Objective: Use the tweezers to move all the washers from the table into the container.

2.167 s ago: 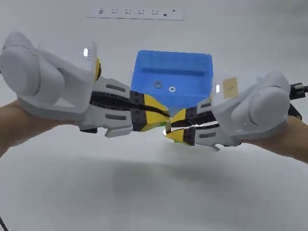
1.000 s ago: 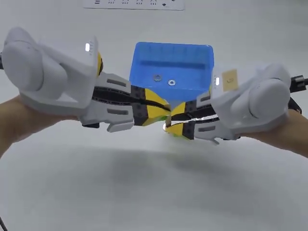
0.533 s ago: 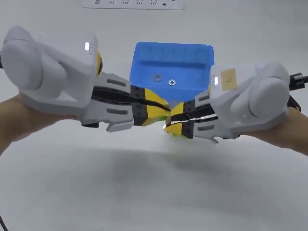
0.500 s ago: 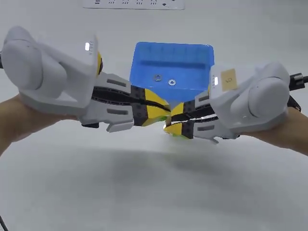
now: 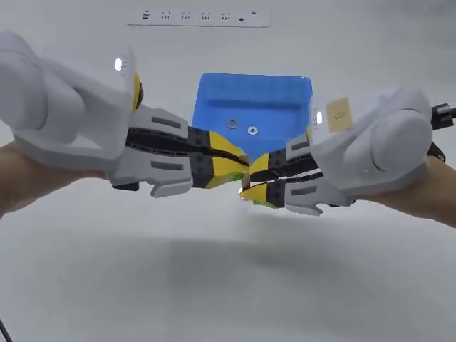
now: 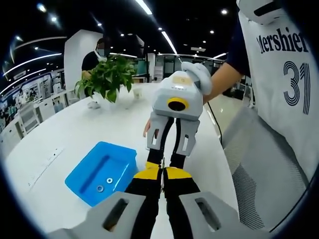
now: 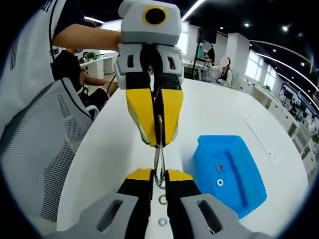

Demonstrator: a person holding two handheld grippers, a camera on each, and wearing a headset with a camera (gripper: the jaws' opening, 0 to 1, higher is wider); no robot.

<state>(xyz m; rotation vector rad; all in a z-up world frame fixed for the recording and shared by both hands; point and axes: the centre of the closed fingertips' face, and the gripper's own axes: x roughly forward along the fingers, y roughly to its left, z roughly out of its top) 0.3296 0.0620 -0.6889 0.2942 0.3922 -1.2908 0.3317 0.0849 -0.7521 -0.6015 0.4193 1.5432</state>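
Head view — two grippers held nose to nose in front of the blue container.
The left gripper (image 5: 241, 164) comes in level from the left forearm (image 5: 25, 178), and the right gripper (image 5: 251, 179) from the right forearm (image 5: 427, 203), a little lower. Their yellow tips meet just this side of the container (image 5: 214, 96), above the white table (image 5: 214, 285). In the right gripper view the tweezers (image 7: 158, 149) run straight between the two — the left gripper's jaws press together on one end, the right gripper's on the other. Two loose washers (image 7: 163, 199) lie on the table just under the right jaws, apart from the container. Two more washers (image 5: 232, 125) lie on its floor.
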